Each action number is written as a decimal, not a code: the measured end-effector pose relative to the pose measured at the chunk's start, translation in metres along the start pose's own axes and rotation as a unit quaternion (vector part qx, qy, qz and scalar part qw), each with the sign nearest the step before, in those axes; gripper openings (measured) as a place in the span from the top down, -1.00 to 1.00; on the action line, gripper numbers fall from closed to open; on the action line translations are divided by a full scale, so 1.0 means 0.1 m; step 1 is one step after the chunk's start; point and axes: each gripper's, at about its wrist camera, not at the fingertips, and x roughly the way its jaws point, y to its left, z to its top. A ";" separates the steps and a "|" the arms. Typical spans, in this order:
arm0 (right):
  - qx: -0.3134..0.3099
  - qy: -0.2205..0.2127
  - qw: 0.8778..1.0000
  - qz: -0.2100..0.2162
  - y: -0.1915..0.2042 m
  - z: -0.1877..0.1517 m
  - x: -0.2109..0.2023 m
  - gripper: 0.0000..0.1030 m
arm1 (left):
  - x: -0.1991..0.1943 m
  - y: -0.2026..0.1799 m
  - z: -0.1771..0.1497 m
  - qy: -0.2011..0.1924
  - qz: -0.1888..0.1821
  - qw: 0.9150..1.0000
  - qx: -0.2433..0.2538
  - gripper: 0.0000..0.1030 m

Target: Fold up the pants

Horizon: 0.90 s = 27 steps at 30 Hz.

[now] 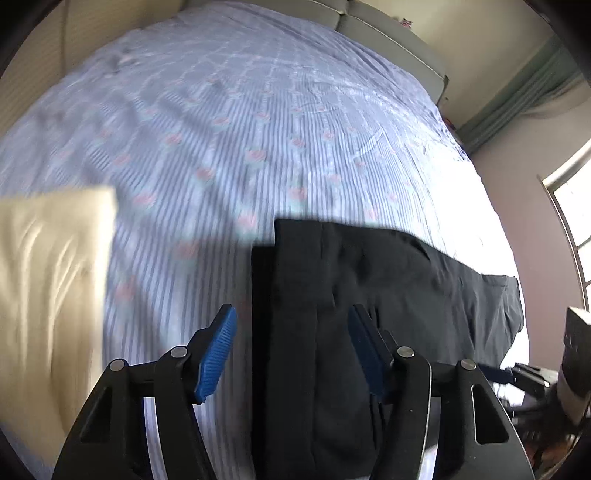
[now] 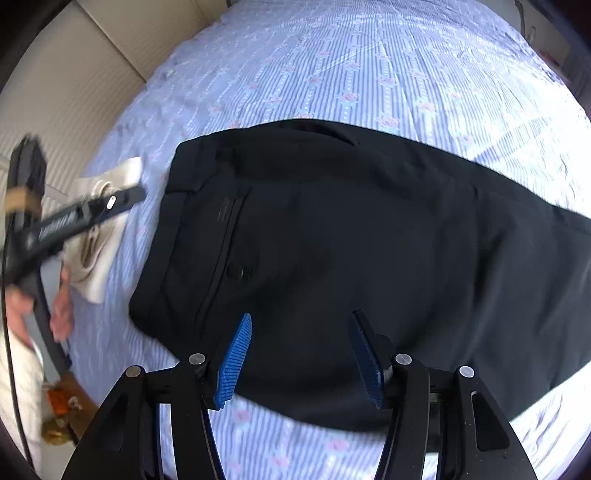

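Dark pants lie flat on the bed, waistband to the left, legs running right. My right gripper is open and empty, hovering above the pants near their front edge. In the left wrist view the pants lie below and ahead, waistband edge between the blue pads. My left gripper is open and empty above that waistband end. It also shows in the right wrist view, held by a hand at the left.
The bed carries a blue striped floral sheet. A folded cream garment lies left of the pants, also in the right wrist view. A headboard stands at the far end. A window is at the right.
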 end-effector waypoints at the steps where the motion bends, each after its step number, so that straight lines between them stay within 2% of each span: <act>1: 0.001 0.000 1.000 -0.002 0.03 0.05 0.04 -0.09 | 0.08 0.02 0.08 0.003 -0.006 1.000 -0.001 -0.14; 4: 0.004 0.000 1.000 0.000 0.09 0.21 0.10 -0.09 | 0.31 0.07 0.25 0.017 -0.027 0.999 -0.004 -0.09; 8: -0.008 -0.004 1.000 -0.001 0.20 0.33 0.11 -0.09 | 0.52 0.11 0.40 0.021 -0.034 0.999 -0.007 -0.09; 11: -0.007 -0.001 1.000 0.000 0.23 0.35 0.13 -0.09 | 0.59 0.14 0.49 0.017 -0.032 0.999 -0.004 -0.10; 15: -0.001 0.012 1.000 0.002 0.22 0.34 0.19 -0.09 | 0.73 0.08 0.56 0.023 -0.051 0.998 0.002 -0.11; 17: 0.000 0.014 1.000 0.000 0.20 0.33 0.20 -0.09 | 0.83 0.02 0.57 0.038 -0.073 0.997 0.007 -0.11; 19: 0.003 0.017 1.000 -0.002 0.18 0.32 0.20 -0.09 | 0.86 0.01 0.56 0.037 -0.069 0.997 0.002 -0.10; 22: 0.010 0.020 1.000 -0.006 0.14 0.33 0.19 -0.09 | 0.74 0.09 0.53 0.026 -0.096 0.995 -0.027 0.10; 24: 0.012 0.020 1.000 -0.002 0.13 0.33 0.18 -0.09 | 0.54 0.16 0.46 0.008 -0.152 0.987 -0.044 0.12; 25: 0.012 0.019 1.000 0.000 0.13 0.33 0.17 -0.09 | 0.50 0.17 0.43 0.006 -0.166 0.985 -0.045 0.12; 27: 0.011 0.018 1.000 0.004 0.15 0.32 0.17 -0.09 | 0.56 0.18 0.39 0.032 -0.167 0.985 -0.042 0.11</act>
